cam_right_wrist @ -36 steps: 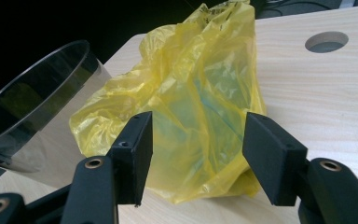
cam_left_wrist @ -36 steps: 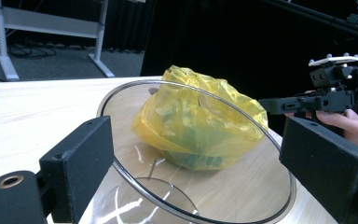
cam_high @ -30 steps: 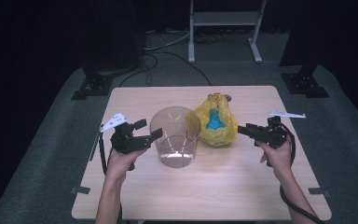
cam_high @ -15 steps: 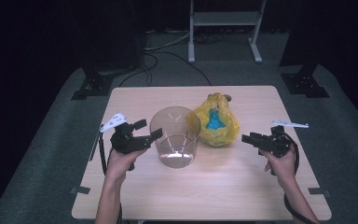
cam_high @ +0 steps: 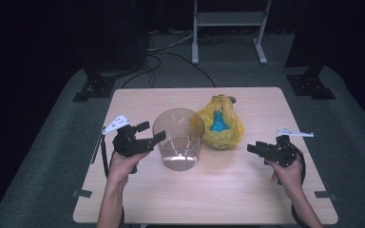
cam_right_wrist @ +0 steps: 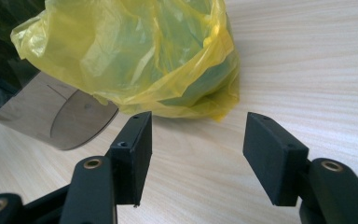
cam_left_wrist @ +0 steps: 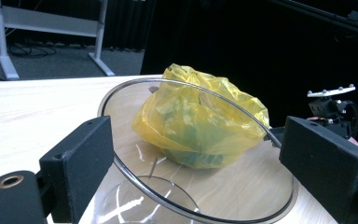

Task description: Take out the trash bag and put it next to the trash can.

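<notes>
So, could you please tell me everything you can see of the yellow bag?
The yellow bag is thin, crinkled, translucent plastic, bunched around something blue-green inside. It sits slumped on the table, gathered at the top, right beside the clear bowl, seemingly touching it. The open right gripper points at it, apart.

I'm in a recording studio or lab — black curtains (cam_high: 38, 42) surround my wooden table (cam_high: 247, 190), stand bases (cam_high: 92, 88) and cables (cam_high: 171, 45) on grey carpet (cam_high: 43, 180).

A glossy clear plastic tub (cam_high: 178, 140), a crinkled thin yellow plastic bag (cam_high: 219, 122), on a matt pale wood table (cam_high: 228, 190).
</notes>
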Tool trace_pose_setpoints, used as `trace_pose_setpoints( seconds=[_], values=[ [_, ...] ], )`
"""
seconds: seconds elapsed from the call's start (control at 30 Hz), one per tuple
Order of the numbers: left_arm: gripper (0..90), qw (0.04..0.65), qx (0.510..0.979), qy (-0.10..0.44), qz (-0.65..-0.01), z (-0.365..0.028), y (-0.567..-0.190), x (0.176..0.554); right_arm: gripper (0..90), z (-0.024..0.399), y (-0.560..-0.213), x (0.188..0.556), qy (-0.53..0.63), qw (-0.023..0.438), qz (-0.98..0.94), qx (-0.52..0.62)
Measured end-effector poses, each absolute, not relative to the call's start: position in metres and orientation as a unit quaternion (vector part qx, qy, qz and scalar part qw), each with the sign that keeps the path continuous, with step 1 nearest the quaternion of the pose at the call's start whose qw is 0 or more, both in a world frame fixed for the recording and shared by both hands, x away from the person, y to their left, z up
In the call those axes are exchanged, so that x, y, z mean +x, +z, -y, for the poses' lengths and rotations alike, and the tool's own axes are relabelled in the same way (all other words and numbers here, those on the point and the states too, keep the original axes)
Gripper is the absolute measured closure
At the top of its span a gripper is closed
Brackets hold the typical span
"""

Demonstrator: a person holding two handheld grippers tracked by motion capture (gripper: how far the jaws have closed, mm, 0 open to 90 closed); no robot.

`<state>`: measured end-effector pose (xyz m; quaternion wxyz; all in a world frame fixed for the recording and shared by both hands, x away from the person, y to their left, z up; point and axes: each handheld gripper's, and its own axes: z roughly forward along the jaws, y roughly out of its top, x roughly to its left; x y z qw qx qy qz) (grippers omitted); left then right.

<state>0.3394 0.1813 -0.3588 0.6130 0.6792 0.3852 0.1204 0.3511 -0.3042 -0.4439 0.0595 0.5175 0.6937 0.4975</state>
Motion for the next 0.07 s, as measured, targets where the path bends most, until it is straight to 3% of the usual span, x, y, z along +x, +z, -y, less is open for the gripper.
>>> trace_pose_setpoints(
  seconds=[0.07],
  values=[
    [8.8,0.614,0.679,0.122,-0.384,-0.1819,-0.3582,0.3394,40.2,0.3053,-0.4448,0.3493,0.497,0.059,-0.694,0.517]
  ],
)
